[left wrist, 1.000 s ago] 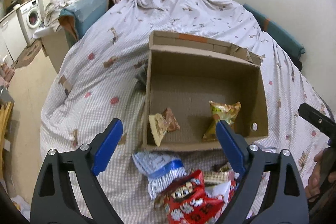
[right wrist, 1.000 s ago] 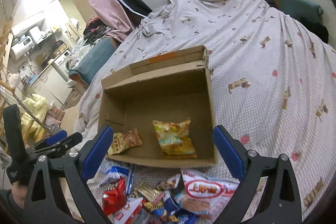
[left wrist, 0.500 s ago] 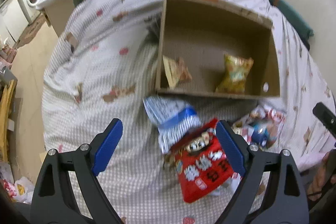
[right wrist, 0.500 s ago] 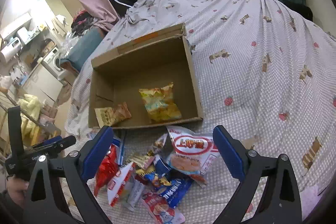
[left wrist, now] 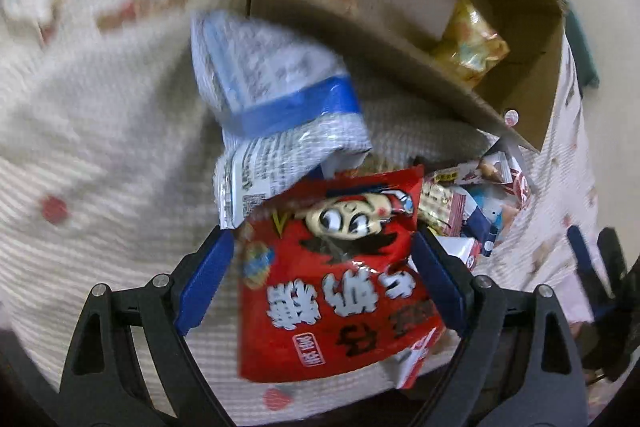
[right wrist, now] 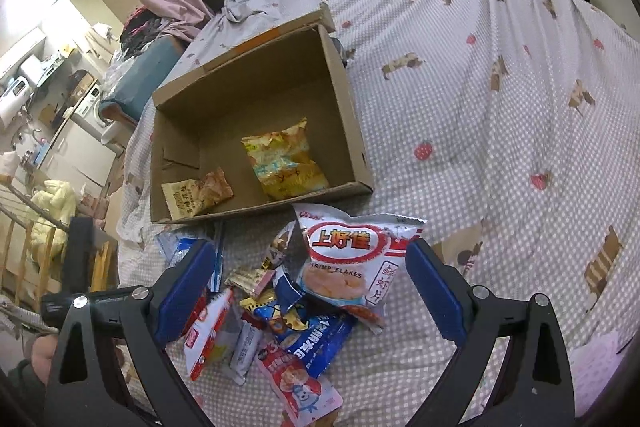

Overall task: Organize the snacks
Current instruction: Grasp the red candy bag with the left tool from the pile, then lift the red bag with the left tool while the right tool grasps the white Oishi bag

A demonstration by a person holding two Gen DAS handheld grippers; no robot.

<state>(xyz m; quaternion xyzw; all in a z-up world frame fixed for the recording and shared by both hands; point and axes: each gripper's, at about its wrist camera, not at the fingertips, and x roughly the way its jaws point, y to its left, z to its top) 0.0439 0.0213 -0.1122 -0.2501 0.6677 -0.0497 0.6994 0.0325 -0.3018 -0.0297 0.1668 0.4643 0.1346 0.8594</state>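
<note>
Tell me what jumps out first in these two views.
In the left wrist view, a bright red snack bag with a cartoon face fills the gap between the open left hand-held gripper fingers. In the right wrist view, a brown cardboard box on the checked bedspread holds two yellow packets, with a heap of loose snack packets in front.

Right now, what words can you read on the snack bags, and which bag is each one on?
"上好佳" on the white and red bag.
"SHRIMP FLAKES" on the same bag, first letter partly hidden.
"Oishi", small, at that bag's top left corner, only roughly legible.
Red cartoon-face bag: large white characters, upside down and blurred, not readable.
White and blue bag: fine print, too blurred.
Blue bag: white characters, too small to read.
</note>
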